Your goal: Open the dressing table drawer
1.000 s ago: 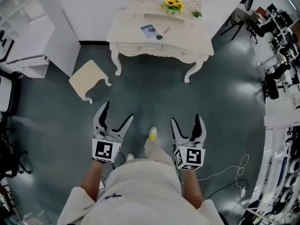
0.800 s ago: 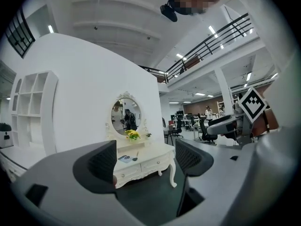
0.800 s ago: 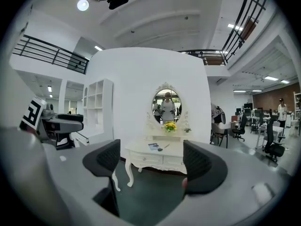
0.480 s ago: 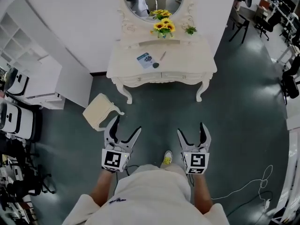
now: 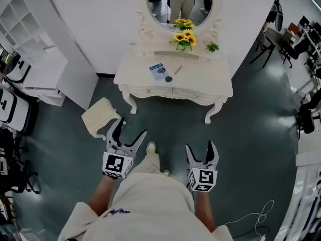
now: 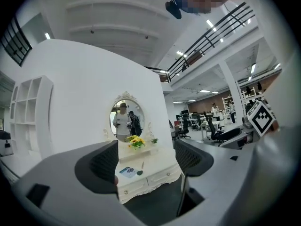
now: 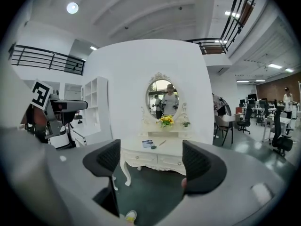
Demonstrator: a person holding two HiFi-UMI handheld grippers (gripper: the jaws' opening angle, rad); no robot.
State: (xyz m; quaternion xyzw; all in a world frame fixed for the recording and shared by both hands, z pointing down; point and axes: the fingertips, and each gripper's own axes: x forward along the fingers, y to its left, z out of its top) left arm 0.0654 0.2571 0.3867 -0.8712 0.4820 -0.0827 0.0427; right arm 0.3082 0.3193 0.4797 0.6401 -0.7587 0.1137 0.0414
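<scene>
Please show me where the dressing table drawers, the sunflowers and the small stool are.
dressing table drawers [image 5: 156, 90]: head view, front panel of the one nearer the stool.
sunflowers [image 5: 182, 37]: head view, the yellow blooms.
stool [image 5: 99, 117]: head view, the middle of its seat.

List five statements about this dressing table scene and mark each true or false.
1. The left tool and right tool are both open and empty. True.
2. The dressing table has its drawers pulled out. False: both fronts sit flush, closed.
3. Sunflowers stand below the oval mirror. True.
4. The stool is tucked under the table. False: it stands out on the floor, on the left tool's side.
5. The right tool touches a drawer knob. False: it is well short of the table.
</scene>
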